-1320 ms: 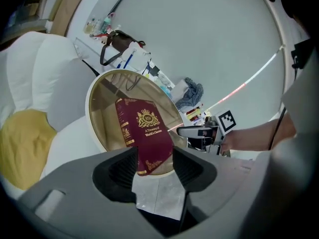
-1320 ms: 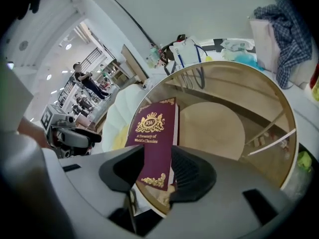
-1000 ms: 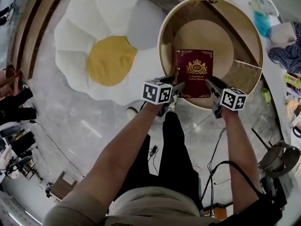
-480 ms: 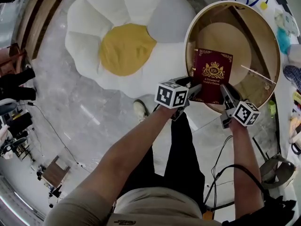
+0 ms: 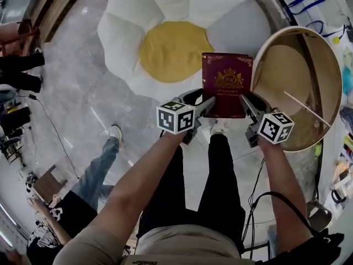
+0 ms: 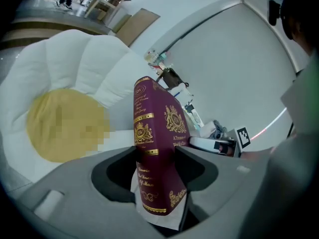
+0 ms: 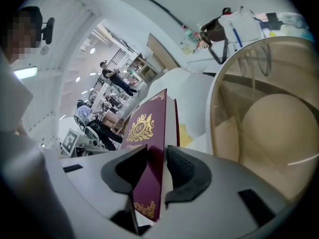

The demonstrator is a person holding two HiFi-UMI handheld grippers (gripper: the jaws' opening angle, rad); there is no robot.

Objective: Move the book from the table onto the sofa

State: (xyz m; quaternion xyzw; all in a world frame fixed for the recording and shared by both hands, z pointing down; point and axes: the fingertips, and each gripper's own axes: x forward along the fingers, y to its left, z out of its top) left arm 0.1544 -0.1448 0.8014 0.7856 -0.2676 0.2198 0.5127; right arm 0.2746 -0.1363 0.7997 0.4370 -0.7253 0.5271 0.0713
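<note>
Head view: left tool [image 5: 205, 105], right tool [image 5: 246, 101] seemingly overlap corners of the book [image 5: 226, 81].

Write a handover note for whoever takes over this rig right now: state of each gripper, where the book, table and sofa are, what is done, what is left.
Left gripper: jaws shut on the left edge, at the spine, of the dark red hardback book.
Right gripper: jaws shut on the book's right edge.
Book: in the air, cover up, held between both grippers, apparently over the near edge of the white flower-shaped sofa with a yellow centre.
Round wooden table: to the right, no book on it.
Done: book lifted off the table.
Left: carry it further over the sofa, set it down, open both jaws.
</note>
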